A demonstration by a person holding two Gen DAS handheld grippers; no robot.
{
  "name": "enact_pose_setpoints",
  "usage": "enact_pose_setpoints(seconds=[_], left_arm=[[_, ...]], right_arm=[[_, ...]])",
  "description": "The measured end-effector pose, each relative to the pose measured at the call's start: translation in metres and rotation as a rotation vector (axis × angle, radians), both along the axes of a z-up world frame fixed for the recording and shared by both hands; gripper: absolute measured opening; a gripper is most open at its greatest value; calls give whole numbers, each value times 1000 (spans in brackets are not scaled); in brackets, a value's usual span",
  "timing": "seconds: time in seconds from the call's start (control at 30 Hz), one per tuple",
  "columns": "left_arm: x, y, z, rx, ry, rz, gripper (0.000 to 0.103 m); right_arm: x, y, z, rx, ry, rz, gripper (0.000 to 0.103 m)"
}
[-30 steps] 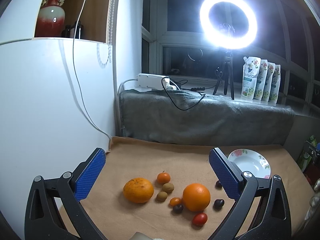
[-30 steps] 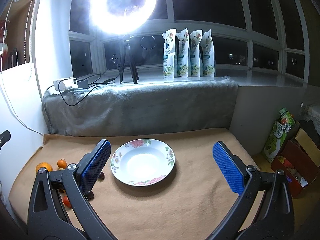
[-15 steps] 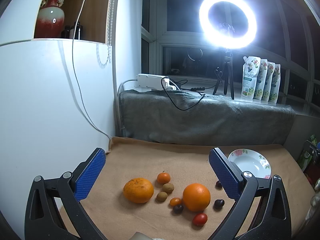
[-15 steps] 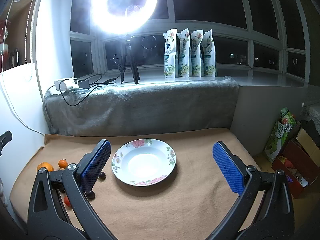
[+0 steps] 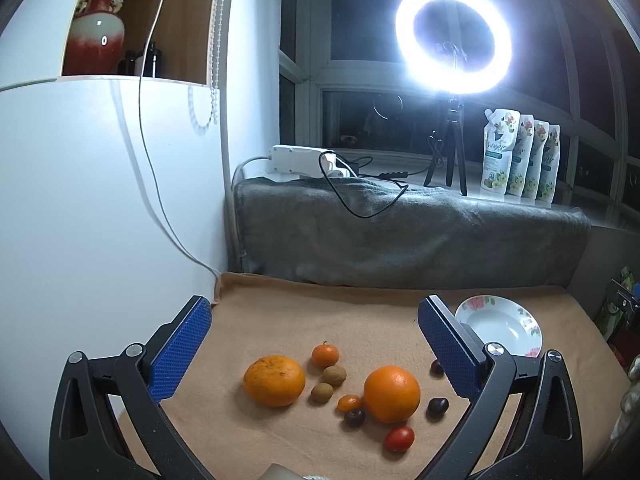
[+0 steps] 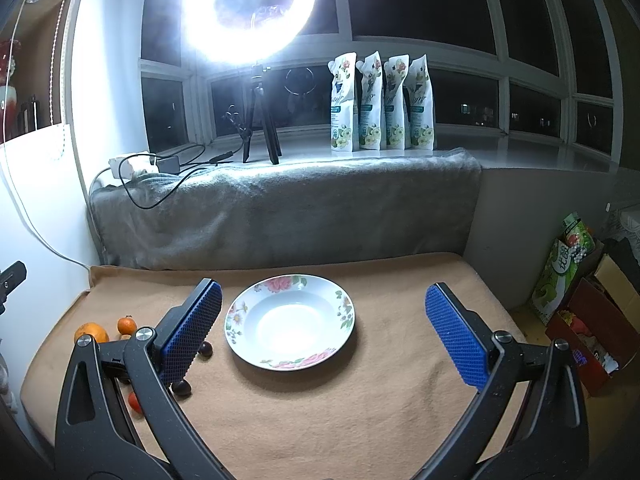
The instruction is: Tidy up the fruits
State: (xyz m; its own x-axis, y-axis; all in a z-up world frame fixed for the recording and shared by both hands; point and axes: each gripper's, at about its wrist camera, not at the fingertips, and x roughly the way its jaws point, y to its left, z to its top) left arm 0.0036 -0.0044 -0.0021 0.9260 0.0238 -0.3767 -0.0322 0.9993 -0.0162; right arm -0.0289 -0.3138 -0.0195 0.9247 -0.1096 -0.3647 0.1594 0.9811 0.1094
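Covering the low platform, a tan blanket (image 6: pixel 320 420) carried a floral plate (image 6: pixel 344 312) and, well to its left, the scattered fruits (image 5: pixel 392 394). Behind it a grey throw (image 6: pixel 280 216) draped the windowsill beneath a glaring ring light (image 6: pixel 248 4). Both the left gripper (image 5: pixel 314 338) and right gripper (image 6: pixel 324 330) hovered with jaws wide, holding nothing.

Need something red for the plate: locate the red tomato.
Left wrist view, lower right: the red tomato lies on the tan cloth, just in front of the big orange.
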Motion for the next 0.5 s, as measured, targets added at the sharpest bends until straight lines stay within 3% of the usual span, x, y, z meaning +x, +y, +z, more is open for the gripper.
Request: enact_pose_setpoints(seconds=[0.5], left_arm=[[4,-1,-5,2,17,-1,102]], right_arm=[[6,4,-7,12,12,31,103]])
